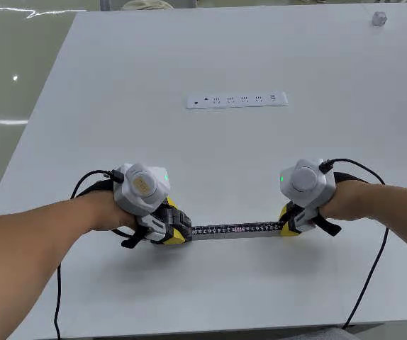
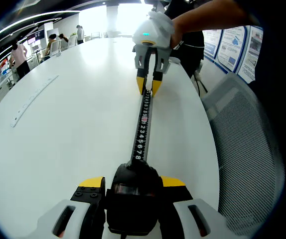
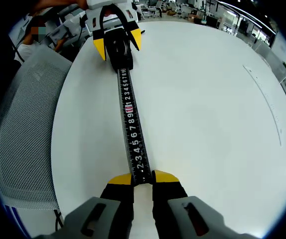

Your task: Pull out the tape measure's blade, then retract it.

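On the white tabletop, on the person's side of the white power strip, lies the tape measure, its blade drawn out flat, roughly parallel to the strip. Left hand-held gripper clamps the black-and-yellow case, near side of the strip's left end. Right hand-held gripper is narrow, pinching the blade tip, near side of the strip's right end. Small grey object sits well beyond the strip, toward the far right corner. Glossy greenish floor lies left of the tabletop. Grey mesh chair stands at the person's edge. Wall posters hang behind it.
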Tool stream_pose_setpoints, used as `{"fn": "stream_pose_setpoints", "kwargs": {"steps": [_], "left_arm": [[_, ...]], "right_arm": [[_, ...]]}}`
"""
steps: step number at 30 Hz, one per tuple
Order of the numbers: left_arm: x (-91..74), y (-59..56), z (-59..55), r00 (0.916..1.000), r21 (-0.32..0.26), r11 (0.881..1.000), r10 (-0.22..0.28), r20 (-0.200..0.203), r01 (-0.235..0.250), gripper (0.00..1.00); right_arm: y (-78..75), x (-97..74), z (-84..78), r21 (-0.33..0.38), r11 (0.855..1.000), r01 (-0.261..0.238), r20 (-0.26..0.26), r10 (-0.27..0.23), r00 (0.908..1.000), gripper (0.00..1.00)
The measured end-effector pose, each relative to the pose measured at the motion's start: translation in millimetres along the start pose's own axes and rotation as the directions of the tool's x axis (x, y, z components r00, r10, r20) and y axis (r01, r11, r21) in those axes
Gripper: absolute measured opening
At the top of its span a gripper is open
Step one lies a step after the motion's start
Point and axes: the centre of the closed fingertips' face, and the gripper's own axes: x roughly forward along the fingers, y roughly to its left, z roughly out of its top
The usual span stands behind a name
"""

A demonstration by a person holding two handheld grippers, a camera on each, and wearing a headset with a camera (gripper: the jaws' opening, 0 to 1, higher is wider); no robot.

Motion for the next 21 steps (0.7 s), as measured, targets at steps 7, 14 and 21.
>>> {"fn": "stream_pose_setpoints", "kwargs": {"steps": [7, 14, 21], "left_arm": [[0.0, 0.3, -0.2, 1.0000, 0.000, 1.000, 0.000, 0.000, 0.000, 0.38], [0.0, 0.1, -0.2, 1.0000, -0.001, 1.000, -0.001, 0.001, 0.001, 0.38], [0.2, -0.2, -0.2, 1.0000, -0.001, 1.000, 0.000, 0.000, 0.000, 0.38]], "right_arm": [[0.4, -1.0, -2.7, 0.001, 1.000, 0.001, -0.002, -0.001, 1.0000, 0.12], [-0.2, -2.9, -5.5, 0.007, 1.000, 0.002, -0.001, -0.002, 1.0000, 0.12], [-0.2, -5.7, -9.5, 0.012, 1.000, 0.004, -0.005, -0.004, 1.0000, 0.12]]}}
